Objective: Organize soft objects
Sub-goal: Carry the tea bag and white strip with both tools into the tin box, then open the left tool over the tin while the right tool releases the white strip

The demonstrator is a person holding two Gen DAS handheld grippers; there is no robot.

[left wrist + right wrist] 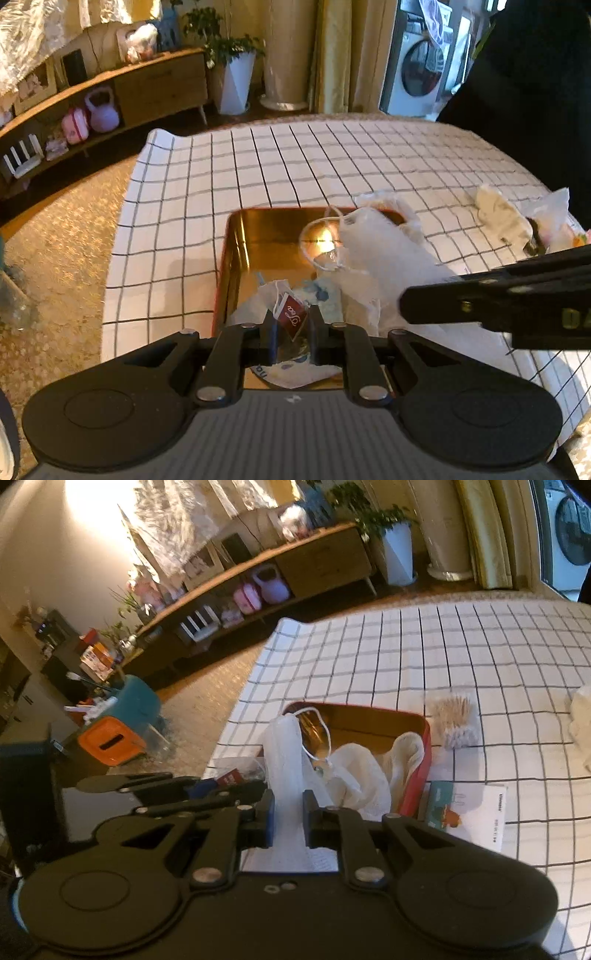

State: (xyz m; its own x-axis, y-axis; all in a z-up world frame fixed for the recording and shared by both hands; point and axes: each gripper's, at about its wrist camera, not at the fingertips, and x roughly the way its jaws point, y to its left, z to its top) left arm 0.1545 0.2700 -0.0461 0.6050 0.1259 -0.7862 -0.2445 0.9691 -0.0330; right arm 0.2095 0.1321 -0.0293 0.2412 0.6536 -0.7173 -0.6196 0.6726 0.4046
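- The left gripper (pixel 290 325) has its jaws drawn close, pinching a small clear packet (pixel 291 317) with a dark red tag; it hangs over the near end of the tin (pixel 236 258)
- The right gripper (pixel 289 812) is clamped on a white face mask (pixel 286 760); the mask stands up from the jaws and its ear loop (pixel 314 734) dangles over the tin's gold inside; in the left wrist view the same gripper reaches in from the right edge as a dark bar (pixel 498 299), the mask (pixel 376 251) trailing from its tip across the tin
- The tin is an open box, red outside and shiny gold inside, sitting near the left edge of the table, on a white cloth with a black grid (pixel 480 657); white crumpled fabric (pixel 402 753) lies against its right wall, and a blue-printed packet (pixel 321 295) lies on its floor near the left gripper
- Just beside the tin's right wall, on the cloth, lies a bundle of wooden sticks (pixel 456 720); a printed card (pixel 469 812) lies nearer the front edge
- Farther right, a white crumpled piece (pixel 498 214) rests on the cloth near the right edge
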